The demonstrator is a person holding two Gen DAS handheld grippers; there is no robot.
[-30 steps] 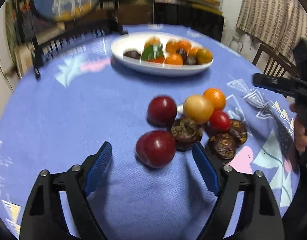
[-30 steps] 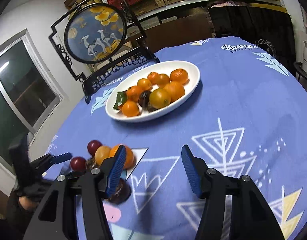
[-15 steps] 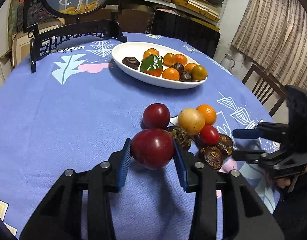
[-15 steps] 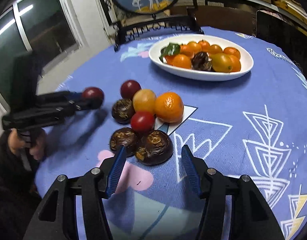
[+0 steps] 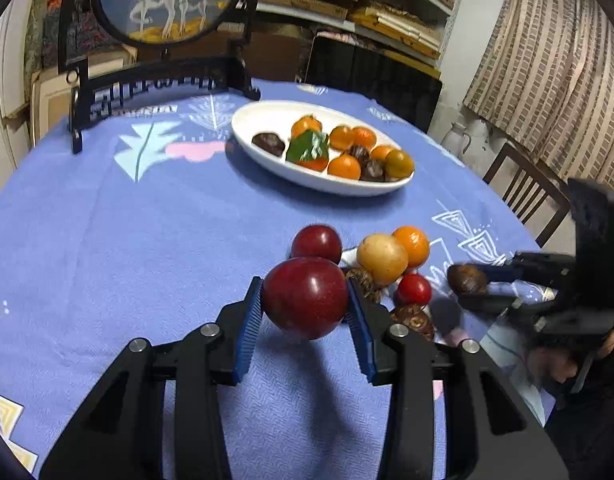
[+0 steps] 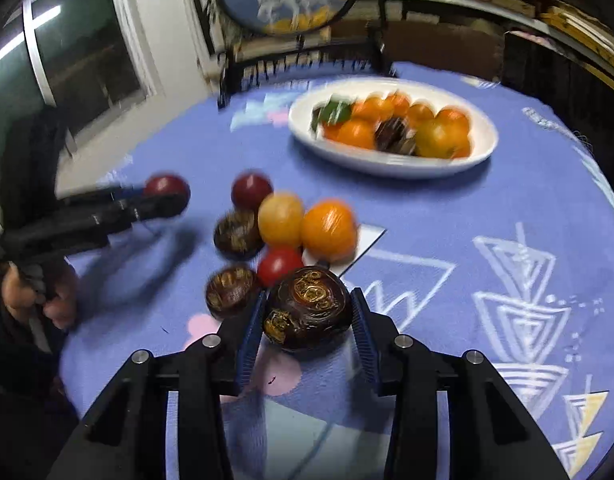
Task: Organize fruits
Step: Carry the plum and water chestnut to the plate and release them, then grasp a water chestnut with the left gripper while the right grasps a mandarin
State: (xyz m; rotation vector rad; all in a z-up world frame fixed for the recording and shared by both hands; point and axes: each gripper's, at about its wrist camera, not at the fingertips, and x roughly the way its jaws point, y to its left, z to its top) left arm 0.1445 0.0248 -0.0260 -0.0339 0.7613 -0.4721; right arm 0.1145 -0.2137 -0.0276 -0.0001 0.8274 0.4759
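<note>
My left gripper [image 5: 305, 300] is shut on a dark red plum [image 5: 305, 297] and holds it above the blue tablecloth; it also shows in the right wrist view [image 6: 167, 196]. My right gripper [image 6: 308, 316] is shut on a dark brown wrinkled fruit [image 6: 309, 314], seen from the left wrist view too [image 5: 466, 279]. A loose pile lies between them: another red plum [image 5: 316, 242], a yellow fruit [image 5: 382, 256], an orange [image 5: 412, 245], a small red fruit [image 5: 413, 289] and brown fruits [image 6: 231, 291]. A white oval plate [image 5: 267, 160] with oranges and dark fruits stands farther back.
A black stand with a round painted panel [image 5: 167, 0] sits at the table's far left edge. A wooden chair [image 5: 523, 188] and a white jug [image 5: 459, 140] are beyond the right edge. Shelves and a dark cabinet are behind.
My left gripper closed on the red plum and lifted it. My right gripper swung over to the pile, closed on a brown fruit and holds it.
</note>
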